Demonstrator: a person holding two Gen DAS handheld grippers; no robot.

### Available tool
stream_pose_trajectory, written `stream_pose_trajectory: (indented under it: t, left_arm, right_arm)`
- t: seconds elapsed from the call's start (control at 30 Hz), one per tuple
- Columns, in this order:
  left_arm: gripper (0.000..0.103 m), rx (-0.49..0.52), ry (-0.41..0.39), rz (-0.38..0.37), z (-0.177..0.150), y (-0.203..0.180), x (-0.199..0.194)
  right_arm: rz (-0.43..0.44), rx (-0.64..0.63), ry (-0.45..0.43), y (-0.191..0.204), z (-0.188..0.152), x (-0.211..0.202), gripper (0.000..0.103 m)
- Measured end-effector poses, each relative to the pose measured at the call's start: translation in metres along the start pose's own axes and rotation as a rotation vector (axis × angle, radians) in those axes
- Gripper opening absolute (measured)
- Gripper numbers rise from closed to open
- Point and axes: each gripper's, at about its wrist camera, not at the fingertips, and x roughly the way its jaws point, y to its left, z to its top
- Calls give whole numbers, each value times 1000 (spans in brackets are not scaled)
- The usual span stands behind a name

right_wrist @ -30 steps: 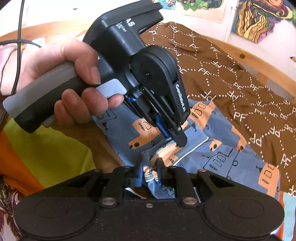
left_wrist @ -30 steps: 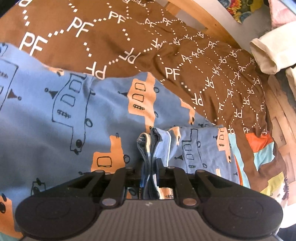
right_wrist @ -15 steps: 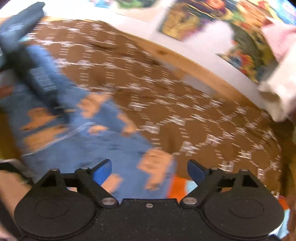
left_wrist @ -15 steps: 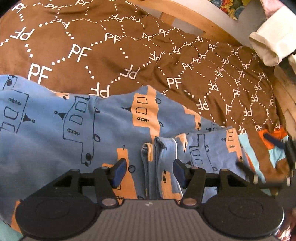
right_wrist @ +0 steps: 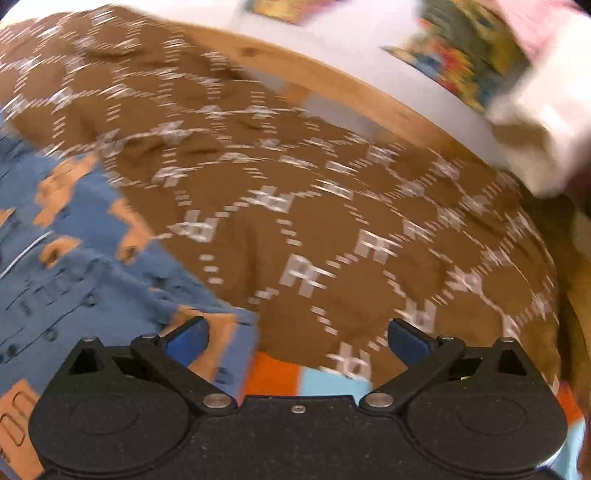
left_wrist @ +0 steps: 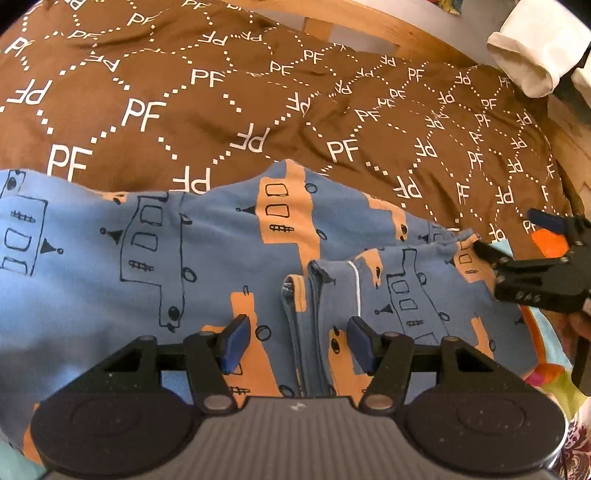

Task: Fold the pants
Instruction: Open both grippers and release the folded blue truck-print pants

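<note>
The pants [left_wrist: 155, 258] are blue with orange and outlined car prints and lie folded on the brown "PF" bedspread [left_wrist: 229, 99]. A folded edge with a white drawstring [left_wrist: 355, 284] runs up between my fingers. My left gripper [left_wrist: 298, 338] is open and empty, just above that edge. My right gripper [right_wrist: 297, 338] is open and empty over the pants' right corner [right_wrist: 221, 332]; it also shows in the left wrist view [left_wrist: 517, 236] at the right. The right wrist view is motion-blurred.
A wooden bed frame [left_wrist: 369, 29] runs along the far side against a white wall. A cream folded cloth [left_wrist: 532, 55] sits at the far right. A multicoloured sheet [right_wrist: 291, 376] shows under the bedspread's near edge. Bright posters [right_wrist: 465, 44] hang on the wall.
Both grippers opened and let go of the pants' edge. The right gripper swung away to the right end of the pants. The left gripper drew back slightly.
</note>
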Motion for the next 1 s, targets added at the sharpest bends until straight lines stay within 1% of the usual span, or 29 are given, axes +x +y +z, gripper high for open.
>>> stream_pose_trajectory:
  t: [0.07,0.13,0.17,0.23,0.27,0.3,0.33,0.37,0.43,0.5,0.53,0.6,0.63,0.7,0.73,0.77,0.87,0.9,0.93,1.0]
  left_arm:
    - [77,-26,0,-18,1,1,-3]
    - [83,-47,-2,-34,0,2,-3]
    - [83,-39,2,-28,-1,1,-2]
    - [83,0,8,0,-3,-4,0]
    - [83,20,12,17,-3,-7,0]
    - [83,32,18,34,-4,-9,-1]
    - [83,35,27,52,-5,-11,-3]
    - [85,30,34,63,-6,-11,-6]
    - [92,16,43,65,-8,-12,-13]
    - [94,4,45,77,-14,-12,-19]
    - [95,-3,47,89,-19,-12,-21]
    - [97,2,57,111,-29,-11,-19]
    - [97,25,58,129,-34,-13,-16]
    - [99,99,53,165,-38,-21,-13]
    - [100,120,54,182,-37,-25,-12]
    - [100,119,57,190,-36,-26,-12]
    - [100,70,71,179,-34,-22,-13]
    - [101,57,74,175,-33,-20,-14]
    - [101,48,78,172,-33,-18,-14]
    - [101,34,88,171,-32,-15,-16]
  right_arm:
    - [-3,9,-21,-3,-2,-8,102]
    - [0,-34,-32,3,-4,-7,102]
    - [8,-54,-18,6,-6,-4,102]
    - [54,-68,39,9,-9,11,102]
    - [70,-58,54,8,-11,17,102]
    - [78,-25,48,5,-14,17,102]
    - [81,9,49,1,-15,14,102]
    - [68,31,48,-3,-15,8,102]
    - [47,34,14,-4,-19,-14,102]
    - [35,25,-19,-2,-28,-38,102]
    - [33,17,-25,1,-34,-47,102]
    - [39,-41,-9,11,-50,-57,102]
    - [25,-70,-6,18,-60,-60,102]
    - [-9,-80,-50,25,-69,-65,102]
    - [-23,-91,-56,28,-70,-67,102]
    - [-33,-101,-58,30,-68,-70,102]
    - [-44,-82,-129,31,-62,-84,102]
    - [-43,-82,-136,34,-62,-87,102]
    - [-31,-96,-118,37,-63,-85,102]
    - [10,-157,-32,46,-68,-74,102]
